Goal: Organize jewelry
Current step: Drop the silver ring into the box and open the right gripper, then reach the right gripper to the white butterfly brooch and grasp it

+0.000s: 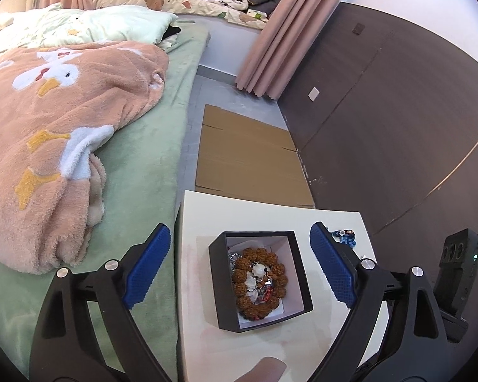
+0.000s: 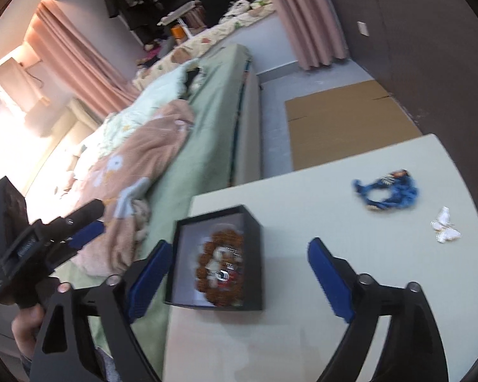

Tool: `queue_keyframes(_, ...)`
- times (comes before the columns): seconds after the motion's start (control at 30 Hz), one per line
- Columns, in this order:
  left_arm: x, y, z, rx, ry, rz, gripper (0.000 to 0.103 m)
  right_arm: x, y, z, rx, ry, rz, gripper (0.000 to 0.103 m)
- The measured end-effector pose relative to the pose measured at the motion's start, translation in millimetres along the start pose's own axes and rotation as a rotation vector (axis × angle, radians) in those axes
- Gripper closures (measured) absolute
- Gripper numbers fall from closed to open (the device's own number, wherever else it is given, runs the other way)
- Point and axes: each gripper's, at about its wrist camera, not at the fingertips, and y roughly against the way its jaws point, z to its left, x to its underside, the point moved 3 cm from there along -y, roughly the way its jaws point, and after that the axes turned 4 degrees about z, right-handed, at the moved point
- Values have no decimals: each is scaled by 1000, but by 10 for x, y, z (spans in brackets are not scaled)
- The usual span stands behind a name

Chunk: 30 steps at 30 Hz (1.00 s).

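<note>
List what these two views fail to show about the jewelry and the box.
- Black box: pieces under the brown bead bracelet are hidden in the left wrist view.
- Box contents: motion-blurred in the right wrist view.
- Blue bracelet: mostly behind the left claw finger.
- White butterfly piece: too small to tell its type.

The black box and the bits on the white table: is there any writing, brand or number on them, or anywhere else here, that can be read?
None can be read.
Black box: no print shows on its walls.
Blue bracelet: a small patterned patch, too blurred to read.
White butterfly piece: no lettering.
Left hand-held gripper, seen from the right wrist: a pale label on its body, too blurred to read.
Cardboard sheet: plain.
</note>
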Motion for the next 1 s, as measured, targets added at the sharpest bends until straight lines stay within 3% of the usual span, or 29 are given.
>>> queue_keyframes(0.27, 75, -75, -266, 8, -46, 6, 14, -1, 274, -648, 75, -143, -17, 8)
queue_keyframes(0.37, 101, -101, -370, 11, -58, 4, 13, -3, 336, -883, 111, -196, -22, 8)
queue_keyframes(0.43, 127, -124, -456, 13, -76, 6, 6, 2, 372, -1029, 125, -224, -22, 8)
queue_keyframes(0.73, 271, -339, -896, 15, -171, 57, 5, 32, 480, -1538, 189, -313, -18, 9)
queue_keyframes(0.87, 317, -425, -1062, 32, -201, 69, 5, 19, 431, -1790, 217, -381, -5, 31)
queue_keyframes(1.0, 349, -526, -1208, 39, -228, 82, 5, 2, 317, -1998, 267, -406, 33, 38)
